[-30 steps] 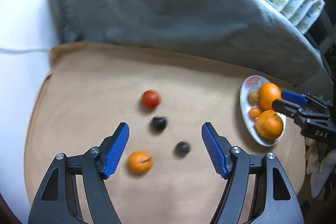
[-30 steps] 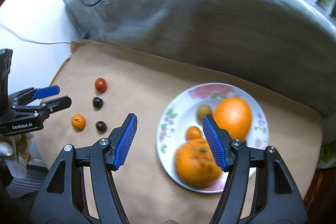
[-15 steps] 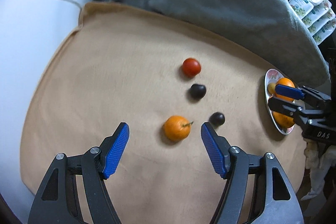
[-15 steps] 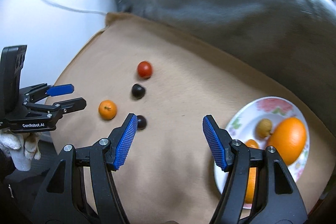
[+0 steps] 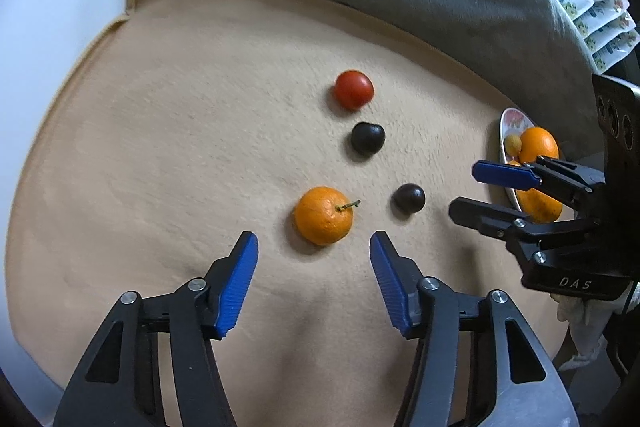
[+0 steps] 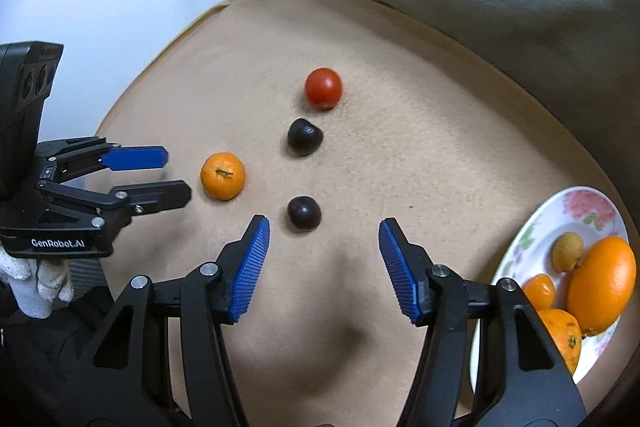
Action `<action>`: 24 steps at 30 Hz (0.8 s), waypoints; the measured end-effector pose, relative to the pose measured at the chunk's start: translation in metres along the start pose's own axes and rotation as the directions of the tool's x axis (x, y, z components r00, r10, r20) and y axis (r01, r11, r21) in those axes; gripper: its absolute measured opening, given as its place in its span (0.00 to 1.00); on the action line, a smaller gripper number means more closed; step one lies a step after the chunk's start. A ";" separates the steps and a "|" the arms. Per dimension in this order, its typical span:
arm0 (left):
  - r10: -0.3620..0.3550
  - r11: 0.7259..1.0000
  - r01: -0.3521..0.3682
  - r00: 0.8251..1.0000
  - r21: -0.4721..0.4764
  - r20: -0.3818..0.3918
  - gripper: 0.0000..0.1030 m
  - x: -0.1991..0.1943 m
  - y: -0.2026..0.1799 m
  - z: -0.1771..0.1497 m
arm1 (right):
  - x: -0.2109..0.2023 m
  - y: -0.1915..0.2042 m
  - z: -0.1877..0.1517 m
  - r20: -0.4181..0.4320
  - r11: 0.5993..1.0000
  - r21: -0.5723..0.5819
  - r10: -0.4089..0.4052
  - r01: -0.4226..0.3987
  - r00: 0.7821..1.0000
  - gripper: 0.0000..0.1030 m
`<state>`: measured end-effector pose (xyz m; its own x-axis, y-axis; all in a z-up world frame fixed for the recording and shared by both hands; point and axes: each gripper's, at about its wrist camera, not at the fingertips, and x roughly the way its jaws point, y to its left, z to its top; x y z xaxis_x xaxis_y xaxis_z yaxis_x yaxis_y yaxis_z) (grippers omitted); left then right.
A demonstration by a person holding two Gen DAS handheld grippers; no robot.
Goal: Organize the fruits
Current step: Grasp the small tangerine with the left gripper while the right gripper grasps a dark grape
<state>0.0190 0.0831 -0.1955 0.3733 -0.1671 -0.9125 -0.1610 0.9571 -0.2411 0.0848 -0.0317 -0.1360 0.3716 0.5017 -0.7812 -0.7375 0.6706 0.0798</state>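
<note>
Mandarin just ahead of left gripper, centred between spread jaws (stem toward right); right gripper also spread, empty, behind dark plum

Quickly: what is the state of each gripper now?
Left gripper: open, holding nothing, near the small orange.
Right gripper: open, holding nothing, near a dark fruit.

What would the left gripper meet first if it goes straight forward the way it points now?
Most likely the mandarin. It lies on the cloth just ahead of the open left gripper, roughly centred between the fingers. The gripper's height above the cloth is unclear, so it might pass over the fruit.
</note>
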 end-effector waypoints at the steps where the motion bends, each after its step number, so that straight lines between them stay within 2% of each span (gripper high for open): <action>1: -0.002 1.000 0.002 1.000 0.002 -0.005 0.54 0.003 0.000 0.000 | 0.003 0.001 0.001 -0.007 1.000 -0.005 0.001 -0.001 1.000 0.58; 3: -0.004 1.000 0.004 1.000 0.007 -0.011 0.50 0.006 -0.001 0.000 | 0.009 0.003 0.003 -0.016 1.000 -0.011 0.005 -0.006 1.000 0.56; 7: -0.002 1.000 0.003 1.000 0.023 -0.025 0.49 0.014 -0.004 0.000 | 0.017 0.006 0.006 -0.040 1.000 -0.026 0.009 -0.010 0.999 0.46; 13: 0.002 0.999 -0.001 0.999 0.039 -0.032 0.47 0.020 -0.007 0.003 | 0.024 0.011 0.007 -0.059 0.999 -0.043 0.015 -0.017 0.998 0.45; 17: 0.006 0.999 -0.004 0.999 0.053 -0.036 0.41 0.020 -0.007 0.001 | 0.030 0.017 0.010 -0.075 0.998 -0.057 0.011 -0.015 0.997 0.40; 24: 0.013 0.998 -0.010 0.999 0.065 -0.035 0.39 0.023 -0.010 0.006 | 0.035 0.019 0.013 -0.079 0.999 -0.052 0.005 -0.009 0.997 0.39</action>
<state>0.0346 0.0709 -0.2126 0.3389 -0.1630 -0.9266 -0.1048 0.9722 -0.2094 0.0910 0.0056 -0.1538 0.3224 0.4606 -0.8270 -0.7695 0.6363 0.0545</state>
